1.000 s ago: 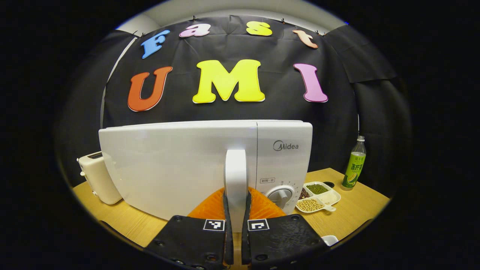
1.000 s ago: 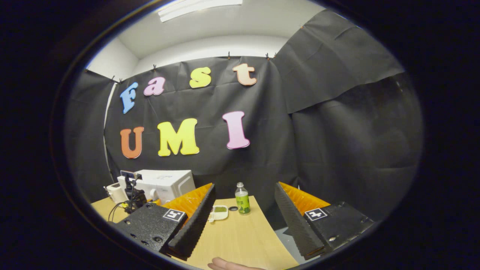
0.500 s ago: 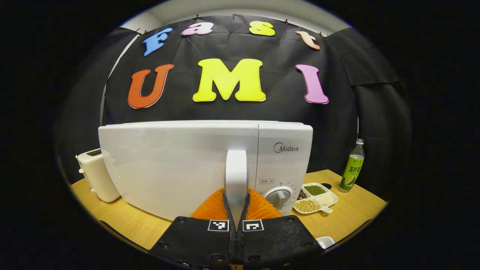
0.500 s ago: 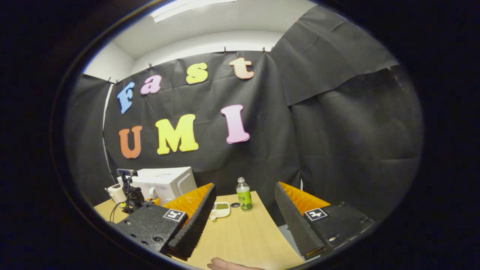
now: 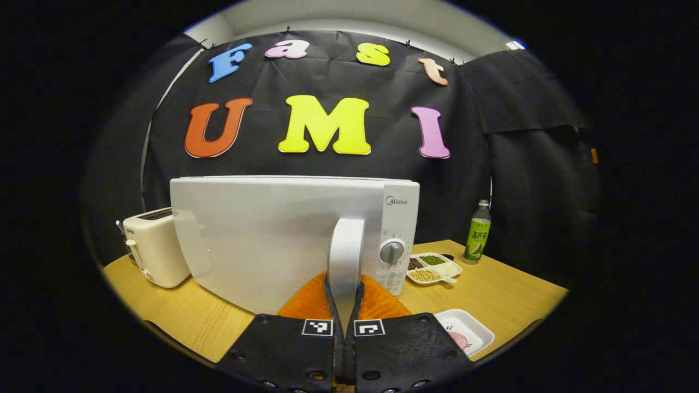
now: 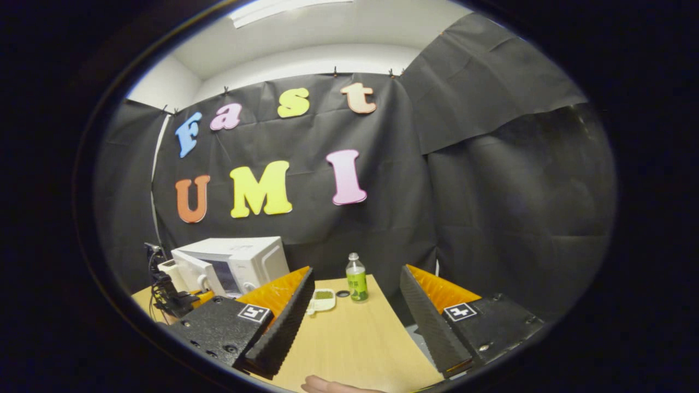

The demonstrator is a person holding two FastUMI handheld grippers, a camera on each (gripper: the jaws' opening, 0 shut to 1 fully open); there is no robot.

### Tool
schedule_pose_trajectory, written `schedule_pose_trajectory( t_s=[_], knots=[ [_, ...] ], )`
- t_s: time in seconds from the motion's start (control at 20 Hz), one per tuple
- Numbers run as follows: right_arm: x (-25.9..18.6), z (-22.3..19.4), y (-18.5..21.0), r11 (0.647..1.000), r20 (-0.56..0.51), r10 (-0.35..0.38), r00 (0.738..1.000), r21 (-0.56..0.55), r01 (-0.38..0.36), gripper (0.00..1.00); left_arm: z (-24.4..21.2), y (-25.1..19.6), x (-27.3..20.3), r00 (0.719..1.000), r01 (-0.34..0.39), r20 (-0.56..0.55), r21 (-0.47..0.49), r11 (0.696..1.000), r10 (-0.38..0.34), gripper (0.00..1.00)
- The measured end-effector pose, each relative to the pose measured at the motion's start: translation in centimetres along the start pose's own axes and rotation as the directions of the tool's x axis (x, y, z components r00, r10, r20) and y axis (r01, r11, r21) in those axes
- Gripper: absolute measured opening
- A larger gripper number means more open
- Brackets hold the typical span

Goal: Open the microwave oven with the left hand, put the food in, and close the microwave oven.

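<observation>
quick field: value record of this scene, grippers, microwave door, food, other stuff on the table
left gripper: shut on the door handle
right gripper: open, holding nothing, above the table
microwave: door swung partly open
food: small white tray on the table, near side
other things: toaster, divided dish of beans, green bottle

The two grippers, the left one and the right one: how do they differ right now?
The left gripper is shut on the white microwave door handle; the right gripper is open and holds nothing. The left gripper is at the white microwave oven; the right gripper hangs over the wooden table, apart from the oven. Both carry square black-and-white markers.
</observation>
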State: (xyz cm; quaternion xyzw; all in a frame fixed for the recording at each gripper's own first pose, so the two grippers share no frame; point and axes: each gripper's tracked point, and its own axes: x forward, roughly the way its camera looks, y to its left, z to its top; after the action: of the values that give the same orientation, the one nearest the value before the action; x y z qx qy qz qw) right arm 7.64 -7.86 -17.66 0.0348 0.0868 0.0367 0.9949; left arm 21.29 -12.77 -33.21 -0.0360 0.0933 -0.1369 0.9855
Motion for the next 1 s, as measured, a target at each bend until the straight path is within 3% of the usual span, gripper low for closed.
schedule_pose_trajectory(
  t_s=[0.05,0.1,0.15,0.35,0.4,0.45,0.5,0.6,0.65,0.7,0.75,0.85,0.9,0.95,1.0],
  knots=[
    [-0.3,-0.2,0.8,1.0,-0.008,0.011,1.0,-0.001,-0.011,1.0,0.0,0.5,-1.2,1.0,0.007,0.001,0.004,1.0,-0.007,0.0],
    [-0.6,-0.5,1.6,1.0,-0.015,0.023,1.0,-0.003,-0.023,1.0,-0.2,1.1,-2.5,1.0,0.009,-0.002,0.003,1.0,-0.009,0.0],
    [-1.0,-0.7,2.3,0.999,-0.019,0.034,0.999,-0.005,-0.034,0.92,-0.3,1.7,-3.7,1.0,0.01,-0.004,0.003,1.0,-0.01,0.0],
    [-2.1,-1.4,5.0,0.997,-0.036,0.068,0.997,-0.021,-0.068,0.92,-0.7,4.5,-8.4,1.0,-0.003,-0.005,0.021,1.0,0.003,0.0],
    [-2.3,-1.7,5.7,0.997,-0.043,0.076,0.996,-0.026,-0.077,1.0,-0.9,5.6,-9.7,1.0,-0.019,0.002,0.019,1.0,0.019,0.0],
    [-2.5,-1.9,6.4,0.996,-0.049,0.086,0.995,-0.03,-0.088,0.92,-1.0,6.5,-10.8,1.0,-0.029,0.003,0.023,0.999,0.028,0.0],
    [-2.7,-2.1,7.1,0.995,-0.053,0.096,0.994,-0.032,-0.098,1.0,-1.1,7.5,-11.8,0.999,-0.039,0.0,0.031,0.999,0.039,0.01],
    [-3.0,-2.6,8.4,0.993,-0.066,0.113,0.991,-0.038,-0.116,1.0,-1.2,10.0,-14.3,0.997,-0.081,0.001,0.054,0.995,0.081,0.07],
    [-3.1,-2.9,9.1,0.991,-0.072,0.122,0.99,-0.042,-0.125,1.0,-0.9,11.5,-15.9,0.993,-0.117,0.009,0.068,0.991,0.117,0.18],
    [-3.1,-3.2,9.6,0.99,-0.079,0.131,0.988,-0.047,-0.135,1.0,-0.8,13.3,-17.5,0.986,-0.165,0.01,0.082,0.983,0.165,0.21],
    [-3.0,-3.5,10.2,0.988,-0.086,0.139,0.987,-0.051,-0.144,1.0,-0.9,14.7,-18.8,0.979,-0.202,0.002,0.081,0.976,0.202,0.59],
    [-2.3,-4.3,11.0,0.986,-0.116,0.149,0.982,-0.061,-0.157,1.0,-0.7,17.1,-21.8,0.958,-0.283,-0.026,0.053,0.958,0.285,0.85],
    [-1.8,-4.7,11.1,0.985,-0.135,0.151,0.979,-0.064,-0.16,1.0,-0.2,18.3,-23.3,0.941,-0.335,-0.032,0.048,0.941,0.337,0.96],
    [-1.1,-5.0,11.2,0.985,-0.156,0.148,0.977,-0.065,-0.159,1.0,0.6,19.1,-24.6,0.927,-0.372,-0.02,0.051,0.927,0.374,0.96],
    [-0.4,-5.3,11.3,0.985,-0.176,0.142,0.974,-0.069,-0.156,0.92,1.6,19.4,-25.9,0.915,-0.403,-0.009,0.051,0.914,0.404,0.96]
  ],
)
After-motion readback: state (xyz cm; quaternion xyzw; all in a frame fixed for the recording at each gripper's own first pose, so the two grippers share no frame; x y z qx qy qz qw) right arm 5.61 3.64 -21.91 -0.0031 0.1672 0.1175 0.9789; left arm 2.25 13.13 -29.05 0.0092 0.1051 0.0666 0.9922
